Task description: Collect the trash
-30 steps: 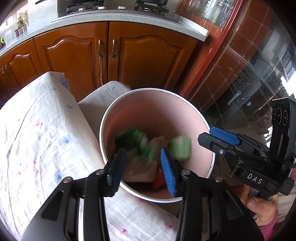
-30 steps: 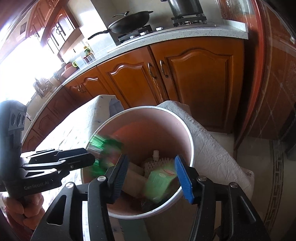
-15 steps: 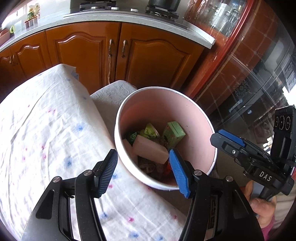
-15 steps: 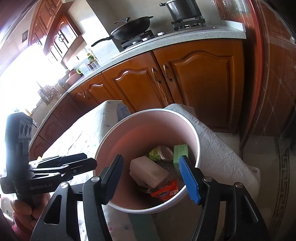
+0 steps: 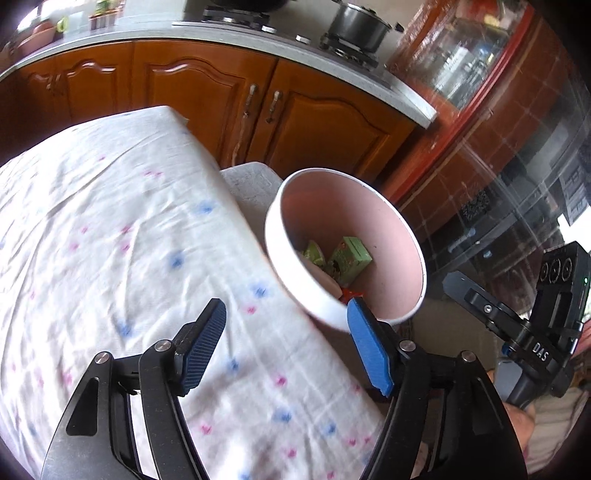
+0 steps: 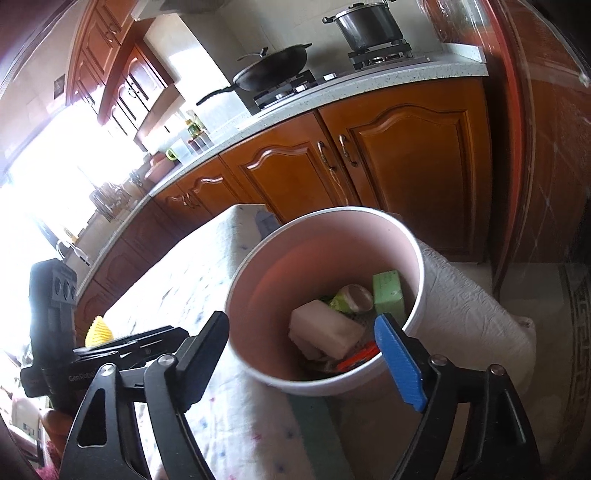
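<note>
A pink bin with a white rim (image 5: 295,280) stands by the table's edge. It holds a green carton (image 5: 351,254), a green cup-like wrapper (image 5: 313,254), a white block (image 6: 325,328) and a red wrapper (image 6: 356,361). My left gripper (image 5: 285,310) hovers over the tablecloth beside the rim; its jaws are opening with nothing between them. My right gripper (image 6: 303,325) hangs in front of the bin (image 6: 321,384), jaws also opening and empty. Each gripper shows in the other's view: the right gripper (image 5: 517,332), the left gripper (image 6: 110,350).
The table wears a white cloth (image 5: 110,240) with pink and blue specks. A yellow thing (image 6: 98,328) lies on it. A white-covered seat (image 6: 472,295) stands behind the bin. Wooden cabinets (image 6: 406,155), a stove with a pot (image 6: 369,26) and a wok (image 6: 273,66) lie beyond.
Green trash that was blurred in mid-fall now lies still in the bin. Both grippers have drawn back from the bin, the left one over the table, and both jaws have widened.
</note>
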{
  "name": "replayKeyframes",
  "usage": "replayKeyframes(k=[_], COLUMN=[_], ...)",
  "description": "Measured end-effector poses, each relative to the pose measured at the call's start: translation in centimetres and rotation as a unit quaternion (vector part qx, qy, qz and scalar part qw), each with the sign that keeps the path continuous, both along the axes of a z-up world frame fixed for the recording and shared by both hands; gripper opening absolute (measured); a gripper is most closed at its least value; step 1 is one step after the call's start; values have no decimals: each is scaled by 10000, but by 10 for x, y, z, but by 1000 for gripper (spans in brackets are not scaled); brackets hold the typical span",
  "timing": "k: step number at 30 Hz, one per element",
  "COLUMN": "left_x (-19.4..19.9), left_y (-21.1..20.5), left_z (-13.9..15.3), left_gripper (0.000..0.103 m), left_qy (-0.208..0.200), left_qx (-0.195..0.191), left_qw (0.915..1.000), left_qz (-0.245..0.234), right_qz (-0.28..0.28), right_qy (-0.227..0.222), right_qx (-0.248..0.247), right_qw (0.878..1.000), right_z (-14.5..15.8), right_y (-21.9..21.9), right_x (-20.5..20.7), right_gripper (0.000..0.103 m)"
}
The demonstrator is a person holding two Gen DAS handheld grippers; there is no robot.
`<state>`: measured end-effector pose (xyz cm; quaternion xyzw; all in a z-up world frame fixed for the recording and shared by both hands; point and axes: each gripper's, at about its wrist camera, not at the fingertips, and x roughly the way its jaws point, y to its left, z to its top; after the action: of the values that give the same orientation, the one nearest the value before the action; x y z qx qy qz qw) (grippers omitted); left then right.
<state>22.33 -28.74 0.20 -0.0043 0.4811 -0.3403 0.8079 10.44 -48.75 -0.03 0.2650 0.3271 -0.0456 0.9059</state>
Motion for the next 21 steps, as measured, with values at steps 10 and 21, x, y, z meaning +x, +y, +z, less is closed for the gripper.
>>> replayKeyframes(k=[10, 21], left_x=[-37, -81], left_y=[65, 113], left_z=[7, 18], left_gripper=[77, 84], left_qy=[-157, -820], left_qx=[-461, -526], left_qw=[9974, 9897], left_qz=[523, 1045], right_qz=[-21, -340], right_qy=[-344, -935], right_qx=[155, -252], right_qw=[9993, 9947], right_z=[2, 6], right_y=[40, 88], right_x=[-32, -70], right_gripper=[89, 91])
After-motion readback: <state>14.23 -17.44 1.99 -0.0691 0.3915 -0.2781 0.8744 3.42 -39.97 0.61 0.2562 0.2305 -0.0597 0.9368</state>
